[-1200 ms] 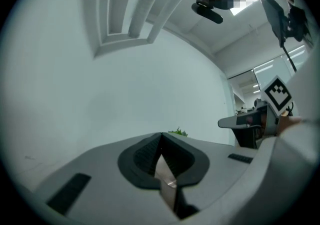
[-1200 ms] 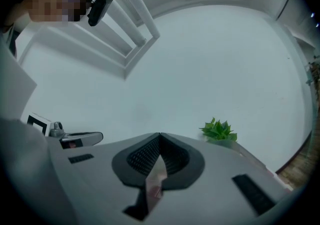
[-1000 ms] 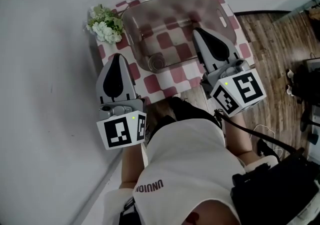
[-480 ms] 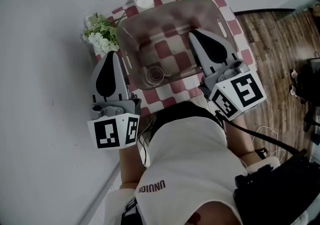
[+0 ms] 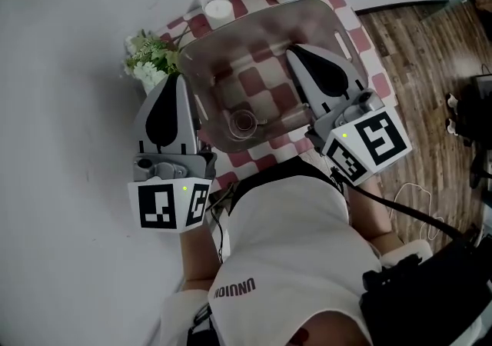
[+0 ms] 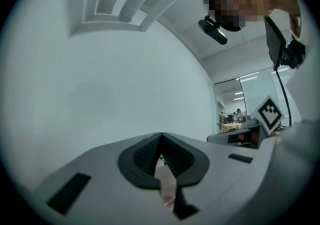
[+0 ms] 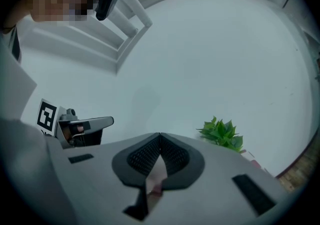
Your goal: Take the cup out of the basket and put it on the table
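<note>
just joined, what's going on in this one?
A person holds a two-jaw gripper in each hand over a small table with a checked cloth. The clear cup sits in the translucent basket, untouched. The left gripper hovers by the basket's left wall and the right gripper above its right side. Both have their jaws together with nothing between them, so the pick has not begun.
</note>
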`<state>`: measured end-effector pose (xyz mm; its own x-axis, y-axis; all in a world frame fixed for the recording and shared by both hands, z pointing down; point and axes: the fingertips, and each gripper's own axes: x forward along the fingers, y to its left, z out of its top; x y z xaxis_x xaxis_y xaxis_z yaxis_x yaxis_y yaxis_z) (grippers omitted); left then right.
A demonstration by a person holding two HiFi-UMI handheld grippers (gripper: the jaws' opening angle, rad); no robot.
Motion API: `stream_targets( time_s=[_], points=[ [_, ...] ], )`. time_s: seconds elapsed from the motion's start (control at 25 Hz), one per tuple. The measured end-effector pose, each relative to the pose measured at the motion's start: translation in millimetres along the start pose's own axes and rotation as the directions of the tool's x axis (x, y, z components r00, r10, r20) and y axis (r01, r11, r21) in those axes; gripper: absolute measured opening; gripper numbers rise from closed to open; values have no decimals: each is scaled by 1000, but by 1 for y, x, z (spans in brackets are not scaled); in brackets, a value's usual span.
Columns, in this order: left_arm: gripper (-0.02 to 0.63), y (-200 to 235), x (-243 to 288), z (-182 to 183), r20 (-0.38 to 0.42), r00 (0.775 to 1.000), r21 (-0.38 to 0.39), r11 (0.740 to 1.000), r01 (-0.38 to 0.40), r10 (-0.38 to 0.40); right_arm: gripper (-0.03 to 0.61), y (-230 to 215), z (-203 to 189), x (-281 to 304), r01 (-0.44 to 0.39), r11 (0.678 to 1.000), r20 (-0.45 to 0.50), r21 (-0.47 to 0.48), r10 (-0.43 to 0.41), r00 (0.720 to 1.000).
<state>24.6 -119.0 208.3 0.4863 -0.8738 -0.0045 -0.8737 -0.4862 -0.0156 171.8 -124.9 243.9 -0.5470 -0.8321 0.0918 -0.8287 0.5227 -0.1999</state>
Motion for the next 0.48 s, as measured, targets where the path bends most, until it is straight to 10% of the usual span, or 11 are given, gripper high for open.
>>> stream_targets(
  time_s=[0.2,0.48],
  points=[
    [12,-8,16,-6,-6,992,-28,992,126,-127,17,-4,1,10,26,1000,6,-11,-26,1000],
    [12,3,20,-9,-6,998,-29,997,70,-70,18,6,-10,32,-81,988,-113,-131,66,991]
  ],
)
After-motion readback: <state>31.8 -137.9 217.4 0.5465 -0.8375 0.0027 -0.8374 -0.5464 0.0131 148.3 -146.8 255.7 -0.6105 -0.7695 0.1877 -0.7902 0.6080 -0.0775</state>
